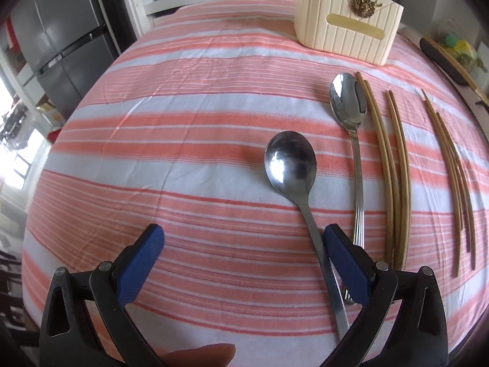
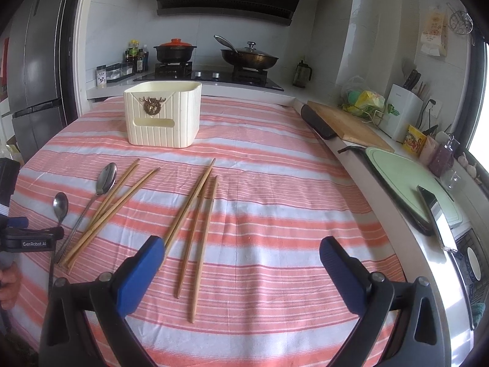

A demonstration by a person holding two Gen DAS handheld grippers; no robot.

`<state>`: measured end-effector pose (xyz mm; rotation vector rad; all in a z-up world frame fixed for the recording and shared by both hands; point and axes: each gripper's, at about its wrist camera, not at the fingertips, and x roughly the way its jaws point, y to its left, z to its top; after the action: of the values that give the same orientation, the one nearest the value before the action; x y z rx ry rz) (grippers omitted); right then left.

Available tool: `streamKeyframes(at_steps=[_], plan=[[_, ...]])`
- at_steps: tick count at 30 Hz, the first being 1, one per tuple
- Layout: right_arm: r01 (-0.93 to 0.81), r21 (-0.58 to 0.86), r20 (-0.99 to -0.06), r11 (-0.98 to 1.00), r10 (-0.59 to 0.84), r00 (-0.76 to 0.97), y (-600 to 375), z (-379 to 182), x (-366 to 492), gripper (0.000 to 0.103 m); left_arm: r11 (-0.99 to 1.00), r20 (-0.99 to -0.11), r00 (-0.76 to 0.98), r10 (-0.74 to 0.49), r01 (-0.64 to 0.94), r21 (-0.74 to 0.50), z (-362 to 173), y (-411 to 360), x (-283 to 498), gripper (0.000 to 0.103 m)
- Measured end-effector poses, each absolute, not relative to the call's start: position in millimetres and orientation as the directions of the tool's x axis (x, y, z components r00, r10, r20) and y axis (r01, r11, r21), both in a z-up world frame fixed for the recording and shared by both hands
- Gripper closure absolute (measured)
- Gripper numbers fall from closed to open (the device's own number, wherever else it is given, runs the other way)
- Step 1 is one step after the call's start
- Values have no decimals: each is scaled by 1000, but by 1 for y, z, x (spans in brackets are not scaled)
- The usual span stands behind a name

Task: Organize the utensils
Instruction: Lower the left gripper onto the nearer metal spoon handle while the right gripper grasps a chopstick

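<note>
Two steel spoons lie on the striped cloth: a near round-bowled spoon [image 1: 290, 165] and a longer spoon [image 1: 348, 101] to its right. Two groups of wooden chopsticks lie further right, one group [image 1: 394, 168] beside the long spoon, another [image 1: 452, 168] beyond. A cream ribbed holder [image 1: 345, 27] stands at the back. My left gripper [image 1: 241, 253] is open, low over the cloth, its right pad [image 1: 345, 263] beside the near spoon's handle. My right gripper [image 2: 241, 263] is open and empty above the cloth, its left pad [image 2: 143, 266] near the right chopstick group [image 2: 195, 223]. The holder [image 2: 163, 116] is empty.
The striped cloth [image 2: 275, 183] covers the table. A counter runs along the right with a wooden board [image 2: 348, 122], a green board [image 2: 406, 180] and a cleaver [image 2: 437, 214]. A stove with pots [image 2: 214, 58] stands behind. A fridge [image 1: 61, 36] is at the left.
</note>
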<state>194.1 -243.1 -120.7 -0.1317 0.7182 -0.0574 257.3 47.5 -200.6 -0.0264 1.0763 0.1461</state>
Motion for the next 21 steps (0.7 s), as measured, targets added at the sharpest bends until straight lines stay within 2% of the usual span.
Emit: streamKeyframes(at_steps=[7, 8, 9, 11, 13, 17, 21], plan=[[-71, -48, -761, 996, 10, 649, -248, -160, 233, 1, 996, -887, 454, 86, -49, 72, -200, 74, 264, 0], [-77, -47, -779, 996, 12, 627, -247, -167, 240, 5, 996, -885, 456, 94, -43, 84, -199, 75, 264, 0], [-88, -38, -796, 995, 23, 605, -247, -174, 246, 11, 995, -883, 458, 104, -37, 98, -199, 76, 265, 0], [-104, -30, -828, 994, 33, 560, -245, -184, 255, 42, 993, -878, 465, 114, -20, 119, -198, 75, 263, 0], [-109, -40, -847, 993, 24, 532, -245, -191, 260, 60, 990, -870, 478, 121, 1, 138, -199, 73, 261, 0], [-140, -13, -858, 990, 61, 510, -245, -191, 259, 63, 987, -852, 506, 132, 16, 162, -199, 70, 257, 0], [-158, 19, -859, 987, 97, 503, -245, -185, 259, 63, 997, -871, 485, 73, -2, 82, -202, 80, 258, 0]])
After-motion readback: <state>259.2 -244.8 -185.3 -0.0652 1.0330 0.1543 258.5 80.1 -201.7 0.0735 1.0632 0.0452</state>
